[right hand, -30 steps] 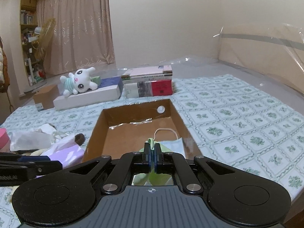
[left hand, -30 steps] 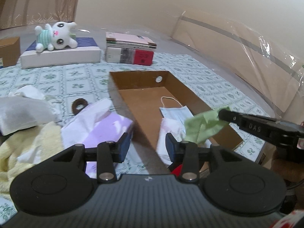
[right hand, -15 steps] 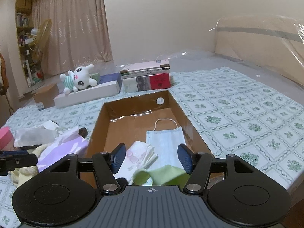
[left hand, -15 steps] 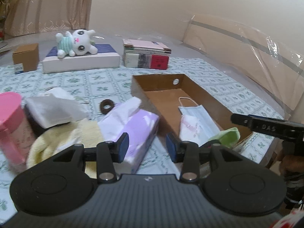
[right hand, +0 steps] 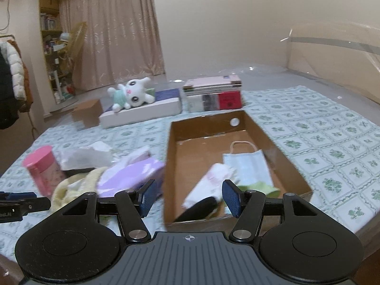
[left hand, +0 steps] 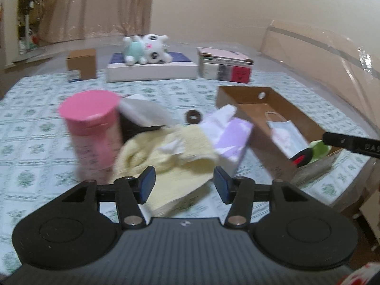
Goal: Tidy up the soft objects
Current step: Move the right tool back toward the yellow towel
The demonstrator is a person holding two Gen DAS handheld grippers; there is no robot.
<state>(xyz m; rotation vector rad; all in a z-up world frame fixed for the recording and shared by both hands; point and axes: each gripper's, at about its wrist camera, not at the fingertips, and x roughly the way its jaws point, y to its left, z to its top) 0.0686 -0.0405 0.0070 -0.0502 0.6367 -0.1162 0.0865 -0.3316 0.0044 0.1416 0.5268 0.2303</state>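
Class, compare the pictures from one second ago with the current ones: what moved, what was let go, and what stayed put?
The right gripper, earlier shut on the green cloth, has opened and let it go; the cloth now lies in the cardboard box beside the face mask. The left gripper swung left toward the yellow towel, still open. The box, mask and plush toy stayed put.

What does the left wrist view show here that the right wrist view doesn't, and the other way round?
Only the left wrist view shows the brown hair tie on the bedspread and a red-and-black item at the box's near end. Only the right wrist view shows the bookshelf and the hanging coats. Both show the cardboard box holding the face mask and green cloth, the yellow towel, the purple tissue pack, the pink canister, and the plush toy.
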